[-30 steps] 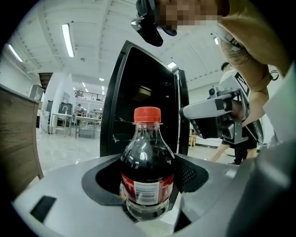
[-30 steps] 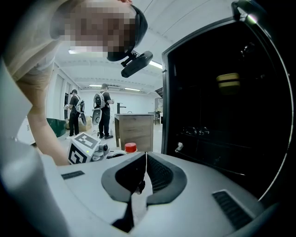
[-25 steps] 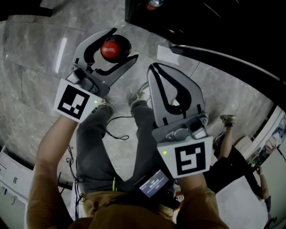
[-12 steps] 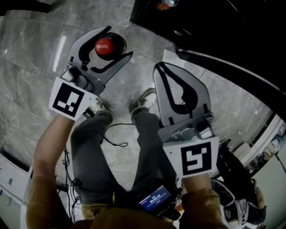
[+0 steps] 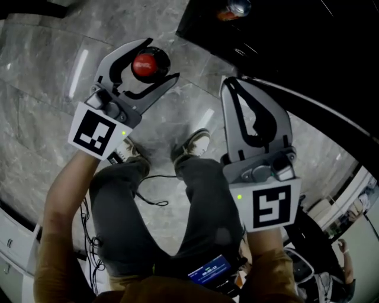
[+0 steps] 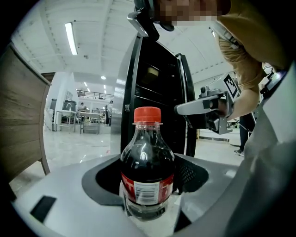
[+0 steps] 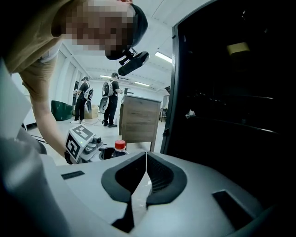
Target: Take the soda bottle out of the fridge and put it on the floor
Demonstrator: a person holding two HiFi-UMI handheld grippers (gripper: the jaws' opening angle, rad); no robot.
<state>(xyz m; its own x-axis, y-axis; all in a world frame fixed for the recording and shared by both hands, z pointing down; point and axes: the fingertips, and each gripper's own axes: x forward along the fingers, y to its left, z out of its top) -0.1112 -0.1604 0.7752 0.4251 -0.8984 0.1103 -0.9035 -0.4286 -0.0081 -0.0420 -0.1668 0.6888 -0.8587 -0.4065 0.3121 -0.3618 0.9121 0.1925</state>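
The soda bottle (image 5: 144,65), dark cola with a red cap and red label, stands upright between the jaws of my left gripper (image 5: 164,58) over the grey marble floor. In the left gripper view the bottle (image 6: 147,162) fills the middle, with a dark pad pressed against each side of it. My right gripper (image 5: 228,81) is to the right, beside the open black fridge (image 5: 284,35); its jaws are shut and hold nothing. The right gripper view shows its closed jaws (image 7: 146,155), the fridge's dark inside (image 7: 231,92), and the bottle's cap (image 7: 120,145) beside the left gripper (image 7: 83,143).
The person's legs and shoes (image 5: 192,142) are below the grippers, with a thin cable (image 5: 151,177) on the floor. A can (image 5: 234,9) sits inside the fridge. A wooden cabinet (image 7: 138,121) stands behind, and people (image 7: 110,99) stand far off.
The right gripper has shifted right, nearer the fridge's edge. The left gripper keeps the bottle between its jaws, little moved; the view has drifted slightly.
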